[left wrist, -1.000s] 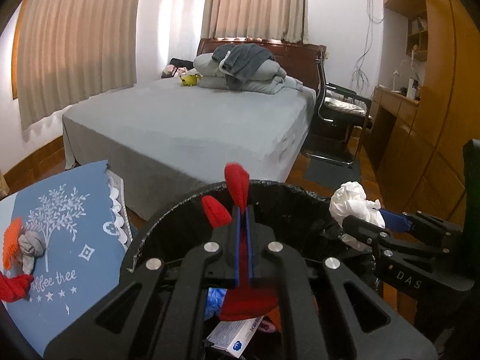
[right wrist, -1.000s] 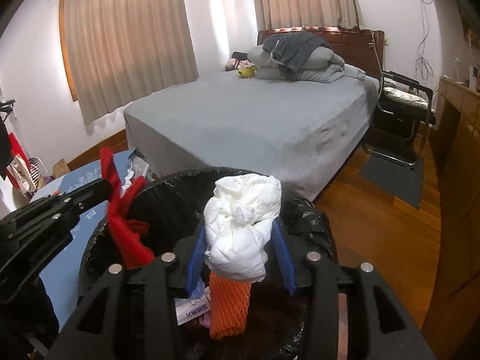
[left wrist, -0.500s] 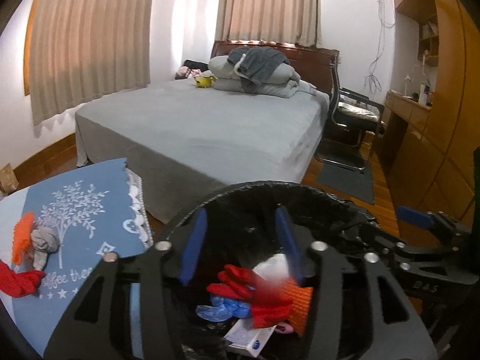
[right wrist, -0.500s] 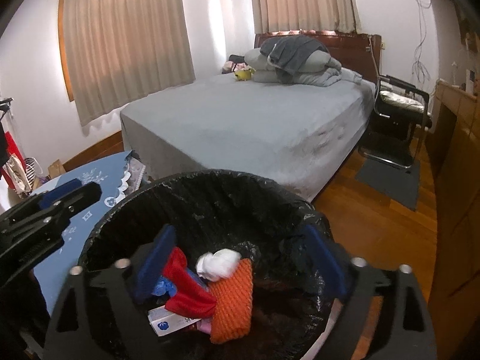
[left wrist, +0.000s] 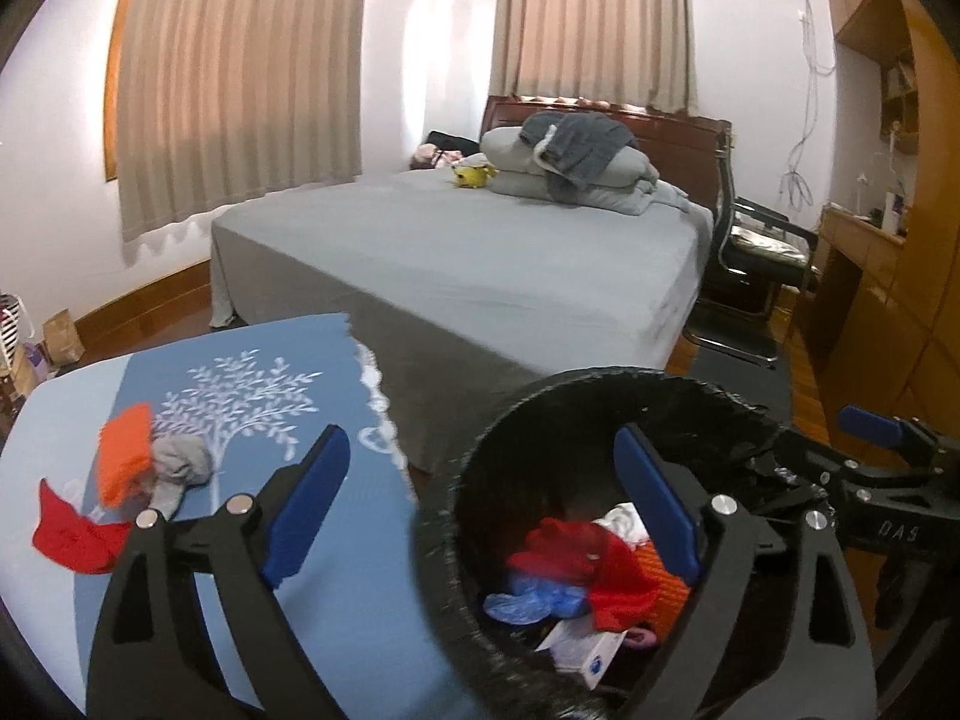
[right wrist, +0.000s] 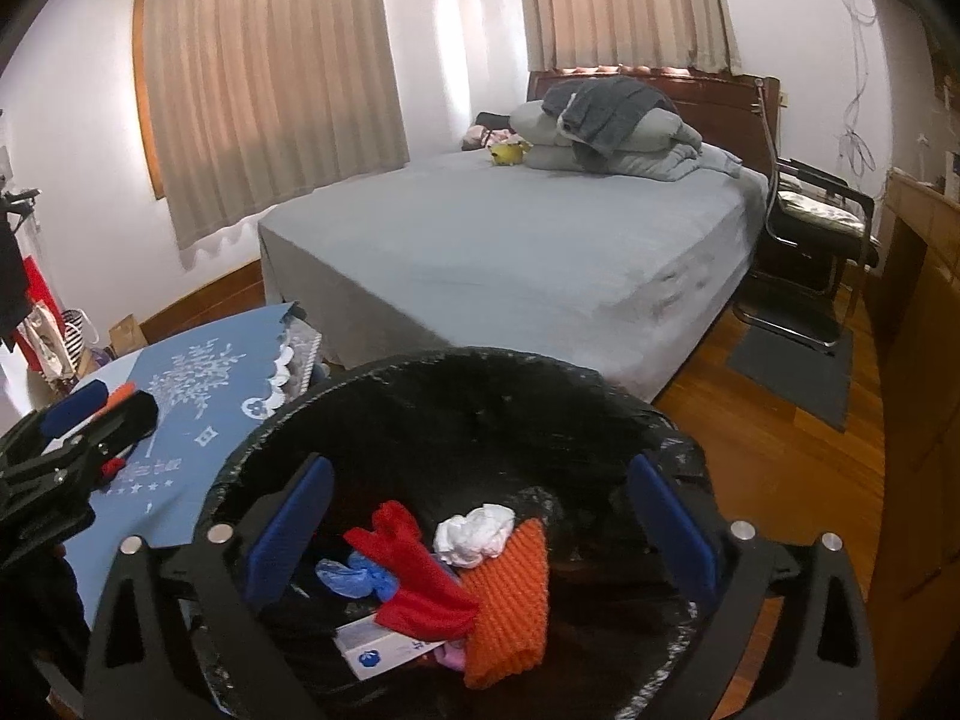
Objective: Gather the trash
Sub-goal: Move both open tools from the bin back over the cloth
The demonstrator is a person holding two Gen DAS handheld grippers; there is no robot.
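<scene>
A black-lined trash bin [right wrist: 456, 396] holds red cloth [right wrist: 414, 576], orange netting [right wrist: 510, 600], a white tissue wad [right wrist: 474, 534], a blue glove and a white box. My right gripper [right wrist: 480, 528] is open and empty over the bin. My left gripper [left wrist: 480, 510] is open and empty, straddling the bin's left rim [left wrist: 444, 516]. On the blue table mat [left wrist: 252, 396] lie an orange net piece [left wrist: 123, 456], a grey wad [left wrist: 180, 468] and a red scrap [left wrist: 72, 531].
A grey bed [left wrist: 468, 264] with pillows stands behind the table and bin. A black chair [left wrist: 756, 276] and wooden cabinets [left wrist: 888, 312] are at the right. Wood floor [right wrist: 780, 468] lies right of the bin.
Both grippers opened and dropped their loads into the bin: red cloth from the left, white tissue and orange netting from the right. The left gripper has since shifted left toward the table.
</scene>
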